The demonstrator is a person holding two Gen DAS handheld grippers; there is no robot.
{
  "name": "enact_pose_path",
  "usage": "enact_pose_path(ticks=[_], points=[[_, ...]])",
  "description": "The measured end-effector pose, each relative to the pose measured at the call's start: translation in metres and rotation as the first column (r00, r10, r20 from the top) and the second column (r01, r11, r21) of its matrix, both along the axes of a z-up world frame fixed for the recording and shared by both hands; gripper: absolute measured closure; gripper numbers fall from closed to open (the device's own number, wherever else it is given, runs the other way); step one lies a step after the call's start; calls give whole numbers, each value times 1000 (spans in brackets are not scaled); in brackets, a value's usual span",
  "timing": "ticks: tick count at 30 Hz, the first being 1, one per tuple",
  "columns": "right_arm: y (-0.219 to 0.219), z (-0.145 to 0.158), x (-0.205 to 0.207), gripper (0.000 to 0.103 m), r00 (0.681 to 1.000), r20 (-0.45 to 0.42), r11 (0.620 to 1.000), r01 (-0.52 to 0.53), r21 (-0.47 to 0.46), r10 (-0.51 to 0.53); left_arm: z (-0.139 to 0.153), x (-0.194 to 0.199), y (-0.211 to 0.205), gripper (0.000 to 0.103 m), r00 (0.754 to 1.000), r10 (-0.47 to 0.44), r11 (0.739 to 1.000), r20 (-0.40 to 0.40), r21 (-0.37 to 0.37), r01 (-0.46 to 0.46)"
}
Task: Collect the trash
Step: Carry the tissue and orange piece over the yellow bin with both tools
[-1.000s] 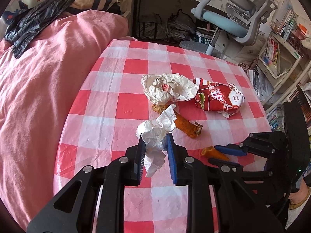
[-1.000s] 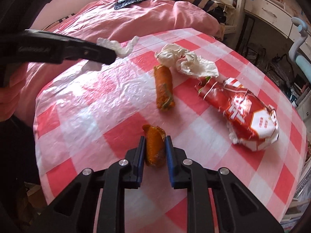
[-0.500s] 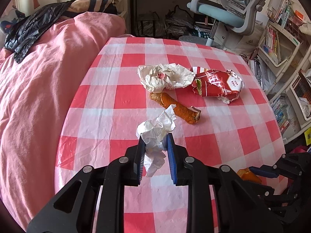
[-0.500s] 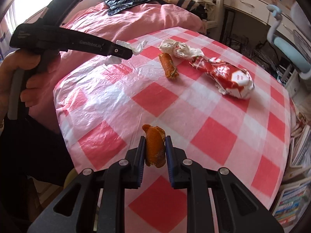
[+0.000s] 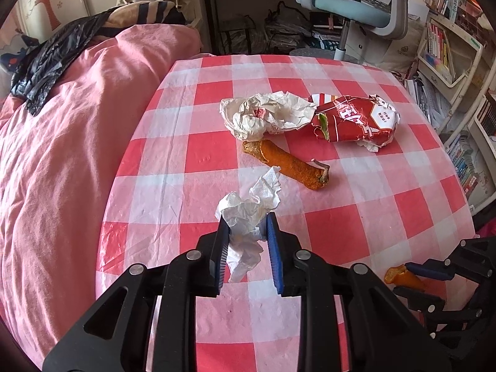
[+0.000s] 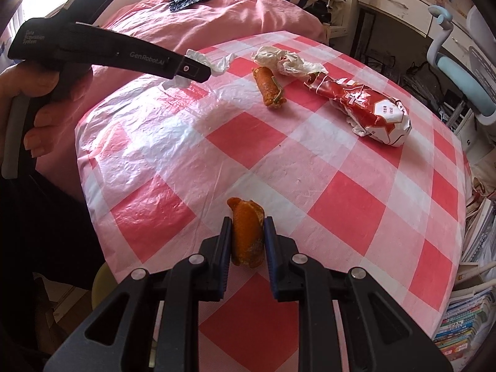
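Note:
My left gripper point(image 5: 246, 221) is shut on a crumpled white tissue point(image 5: 248, 210) and holds it above the red-and-white checked table point(image 5: 192, 155); the tissue also shows in the right wrist view point(image 6: 214, 62). My right gripper point(image 6: 248, 223) is shut on a small orange food scrap point(image 6: 246, 232), raised over the table's near edge; the scrap shows at the lower right of the left wrist view point(image 5: 401, 276). On the table lie an orange wrap piece point(image 5: 285, 164), a crumpled white paper wrapper point(image 5: 266, 114) and a red snack wrapper point(image 5: 353, 121).
A bed with a pink quilt point(image 5: 62, 139) borders the table's left side, with a black bag point(image 5: 49, 59) on it. A blue-grey office chair point(image 5: 359, 3) and bookshelves point(image 5: 449, 62) stand behind and to the right. A yellowish round object point(image 6: 102, 282) is below the table edge.
Both grippers have lifted and pulled back toward the table's near edge, each keeping its item. The right gripper moved farthest, from mid-table to the near edge.

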State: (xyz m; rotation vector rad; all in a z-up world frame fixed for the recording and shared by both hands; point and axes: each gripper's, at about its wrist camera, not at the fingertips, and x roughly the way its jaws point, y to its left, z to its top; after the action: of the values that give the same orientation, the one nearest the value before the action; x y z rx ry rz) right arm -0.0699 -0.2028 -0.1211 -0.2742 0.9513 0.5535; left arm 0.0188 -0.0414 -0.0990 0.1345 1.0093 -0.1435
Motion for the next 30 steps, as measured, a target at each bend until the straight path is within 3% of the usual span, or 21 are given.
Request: enact_pose_path(ticks=[6,9,10,14,20,30], points=[[-2,0,1,71,1000,-2,1000,10,2,-10,-4,1,-4,77,1000,-11,1000,-7,27,11],[-2,-1,1,65,1000,-2,1000,10,2,-10,-7,1,-6,69,1000,-12,999,-21,37,13],[-2,-1,1,63,1000,-4,1000,10,3,-10,-8,2,-5,62,1000,-12,999,-27,31,13],[-4,-1,1,56,1000,-13,1000,11,10,-10,-5,7,11,45,998,35,998,-45,-45,-37],[-6,-2,0,52,1000,-23,1000,9,14,-9,-3,13,36,43,990,130,984,-58,-115,-136],[-8,-2,-1,55,1000,-24,1000,5,28,-5,-26,14,4,36,996,25,999,-90,26,-23]])
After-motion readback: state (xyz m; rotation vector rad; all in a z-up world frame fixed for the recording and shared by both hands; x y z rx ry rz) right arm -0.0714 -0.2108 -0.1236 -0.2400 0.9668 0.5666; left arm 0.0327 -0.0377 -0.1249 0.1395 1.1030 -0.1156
